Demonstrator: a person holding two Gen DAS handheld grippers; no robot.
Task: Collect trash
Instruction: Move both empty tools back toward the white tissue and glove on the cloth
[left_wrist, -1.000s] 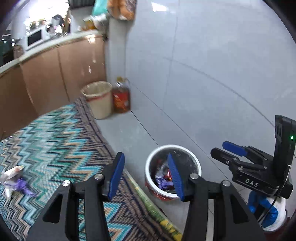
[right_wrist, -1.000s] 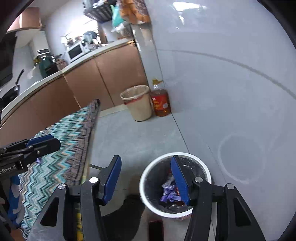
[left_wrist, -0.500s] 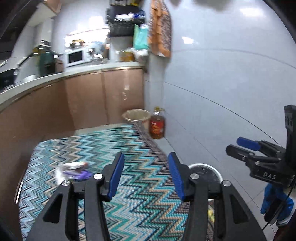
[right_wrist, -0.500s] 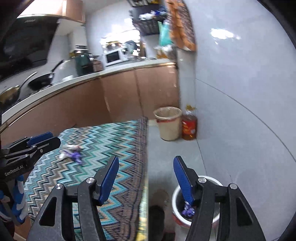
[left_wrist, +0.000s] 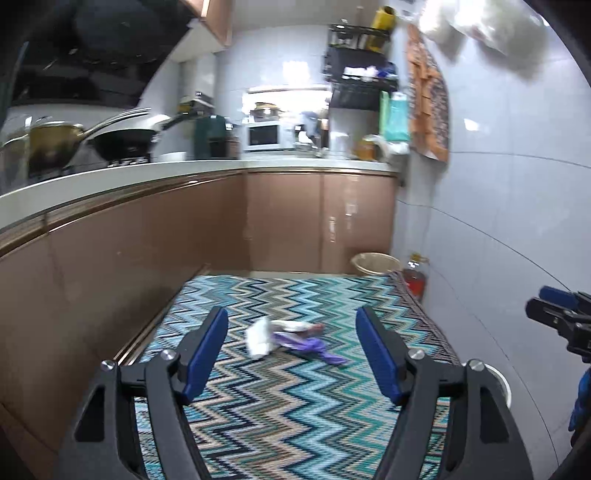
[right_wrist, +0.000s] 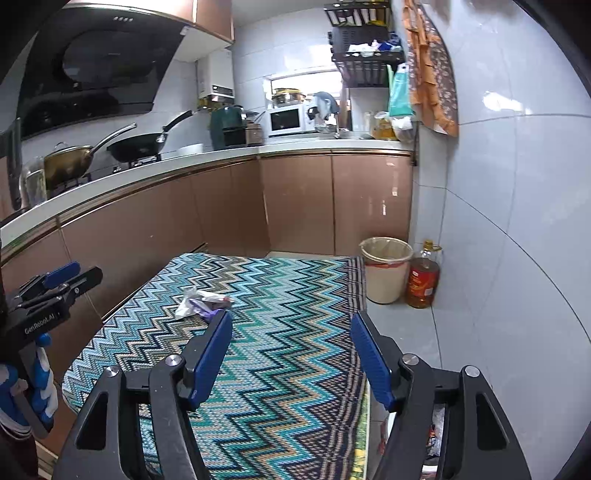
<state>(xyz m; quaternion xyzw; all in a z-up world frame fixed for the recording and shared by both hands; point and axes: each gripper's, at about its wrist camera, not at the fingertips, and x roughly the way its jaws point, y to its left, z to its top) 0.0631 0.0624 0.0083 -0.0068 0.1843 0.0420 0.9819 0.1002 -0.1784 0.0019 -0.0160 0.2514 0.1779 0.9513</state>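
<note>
Zigzag-patterned cloth (left_wrist: 295, 406) carries the crumpled trash (left_wrist: 291, 338) at twelve o'clock of the left gripper (left_wrist: 291, 350), and with both it and the right gripper (right_wrist: 291, 354) spread wide and empty, a shallow pinch may snag cloth.

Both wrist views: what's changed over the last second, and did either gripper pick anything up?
Both grippers swung up and away from the white bin toward the zigzag cloth. The left gripper now faces the crumpled wrappers, which lie where they were. The right gripper also points over the cloth. Nothing was grasped or released; both stayed open and empty.
</note>
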